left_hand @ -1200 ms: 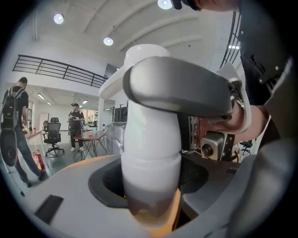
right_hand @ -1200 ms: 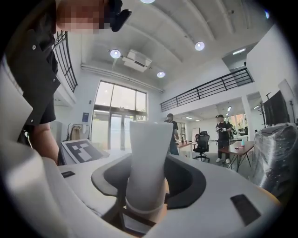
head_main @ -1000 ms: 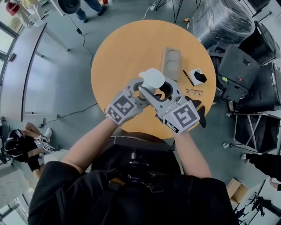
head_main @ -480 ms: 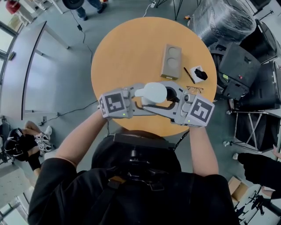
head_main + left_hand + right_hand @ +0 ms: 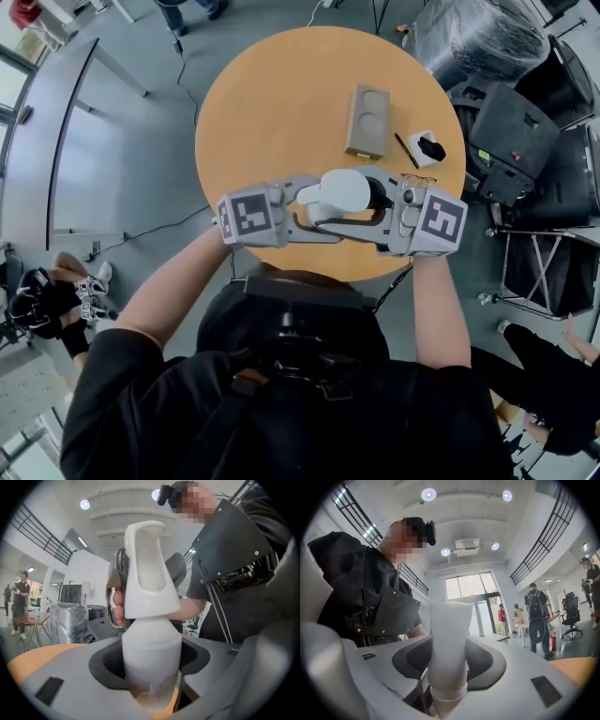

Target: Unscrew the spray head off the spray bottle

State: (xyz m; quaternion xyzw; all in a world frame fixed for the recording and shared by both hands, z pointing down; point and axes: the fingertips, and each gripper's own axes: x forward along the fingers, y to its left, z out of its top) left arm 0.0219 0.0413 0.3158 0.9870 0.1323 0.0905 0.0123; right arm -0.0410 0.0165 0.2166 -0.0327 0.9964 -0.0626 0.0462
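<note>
Mid-unscrew: left gripper (image 5: 309, 223) clamps the bottle (image 5: 152, 658), right gripper (image 5: 371, 223) clamps the head (image 5: 447, 634), all held over the table's (image 5: 281, 94) near edge; next, we reckon, we turn the head while keeping the bottle still.

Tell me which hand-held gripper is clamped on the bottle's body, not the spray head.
The left hand-held gripper: its jaws grip the white body of the spray bottle, while the right hand-held gripper clamps the spray head.
</note>
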